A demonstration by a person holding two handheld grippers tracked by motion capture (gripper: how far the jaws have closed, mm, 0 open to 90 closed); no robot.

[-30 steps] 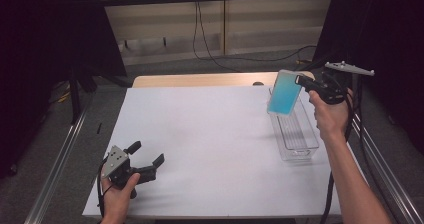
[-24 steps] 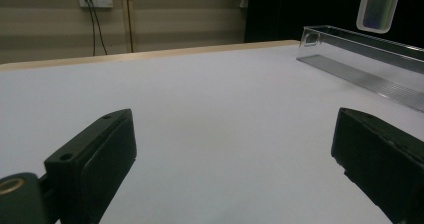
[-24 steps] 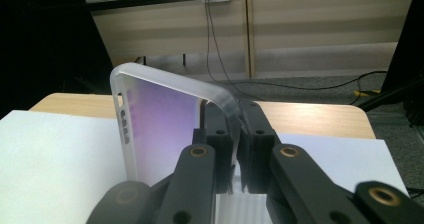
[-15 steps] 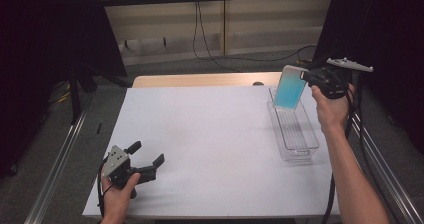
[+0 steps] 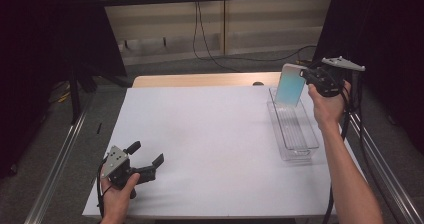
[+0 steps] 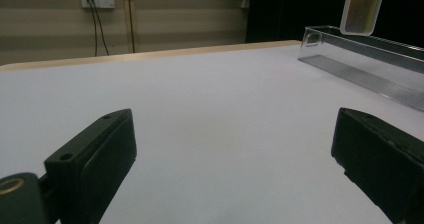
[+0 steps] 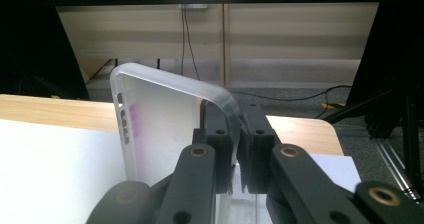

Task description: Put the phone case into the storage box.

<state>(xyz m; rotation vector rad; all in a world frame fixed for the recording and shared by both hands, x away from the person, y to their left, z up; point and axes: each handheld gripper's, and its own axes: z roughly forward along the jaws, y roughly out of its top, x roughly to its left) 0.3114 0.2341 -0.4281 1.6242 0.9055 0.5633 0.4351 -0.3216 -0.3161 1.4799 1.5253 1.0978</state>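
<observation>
My right gripper [image 5: 306, 77] is shut on one edge of a translucent phone case [image 5: 290, 85] with a bluish face, holding it upright above the far end of a clear plastic tray [image 5: 295, 129] at the table's right. In the right gripper view the case [image 7: 160, 129] rises frosted white to the left of the pinching jaws, my right gripper [image 7: 236, 134] clamped on its rim. My left gripper [image 5: 147, 165] rests open on the white table near the front left, nothing between its fingers. From the left gripper view the case [image 6: 361, 9] hangs over the tray [image 6: 370, 66].
A white sheet [image 5: 210, 139] covers the table, with a wooden edge [image 5: 200, 80] showing at the back. Metal rails [image 5: 55, 164] run along both sides. Cables [image 5: 210, 39] hang by the back wall. Dark curtains stand left and right.
My right gripper has carried the phone case toward the far end of the tray and slightly lower. The left gripper has stayed put.
</observation>
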